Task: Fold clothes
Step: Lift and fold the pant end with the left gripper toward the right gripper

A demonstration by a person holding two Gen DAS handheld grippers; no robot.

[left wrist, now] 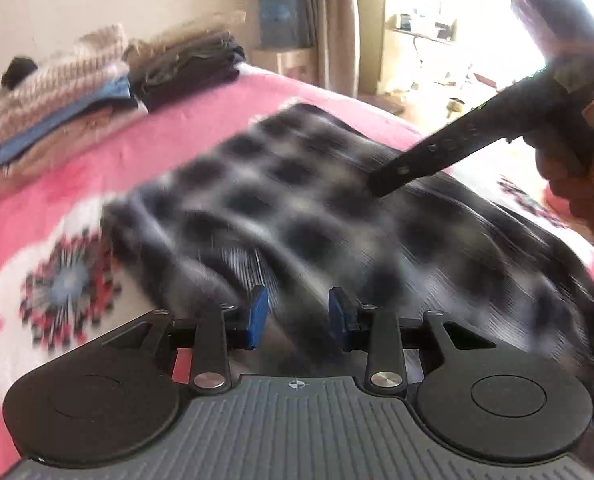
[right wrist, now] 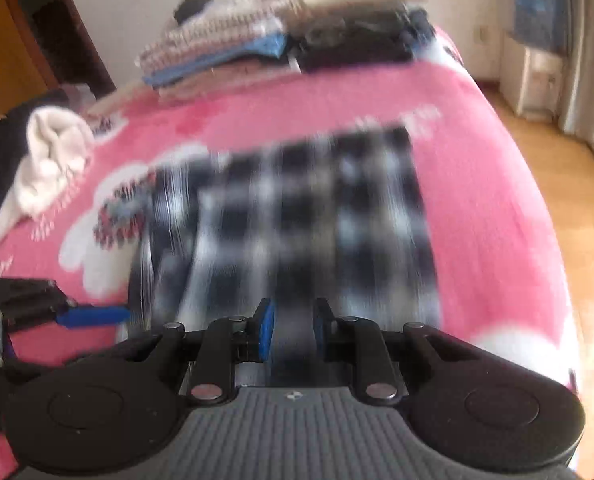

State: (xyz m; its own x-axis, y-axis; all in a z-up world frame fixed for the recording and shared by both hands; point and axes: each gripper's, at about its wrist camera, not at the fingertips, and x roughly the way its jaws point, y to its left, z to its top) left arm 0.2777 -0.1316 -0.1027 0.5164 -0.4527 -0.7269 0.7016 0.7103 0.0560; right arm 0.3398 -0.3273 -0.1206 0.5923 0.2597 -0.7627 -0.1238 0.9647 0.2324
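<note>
A black-and-white plaid garment lies spread across the pink bedspread, blurred by motion. My left gripper stands at its near edge, and bunched cloth rises between the blue pads, which grip it. In the right wrist view the same plaid garment stretches away from my right gripper, whose pads pinch a dark fold of it. The right gripper's black finger and the hand holding it reach onto the cloth from the right. One blue finger of the left gripper touches the garment's left edge.
Two stacks of folded clothes sit at the far end of the bed: a striped, blue and beige stack and a dark stack. A loose white garment lies at the left edge. Wooden floor runs along the right side.
</note>
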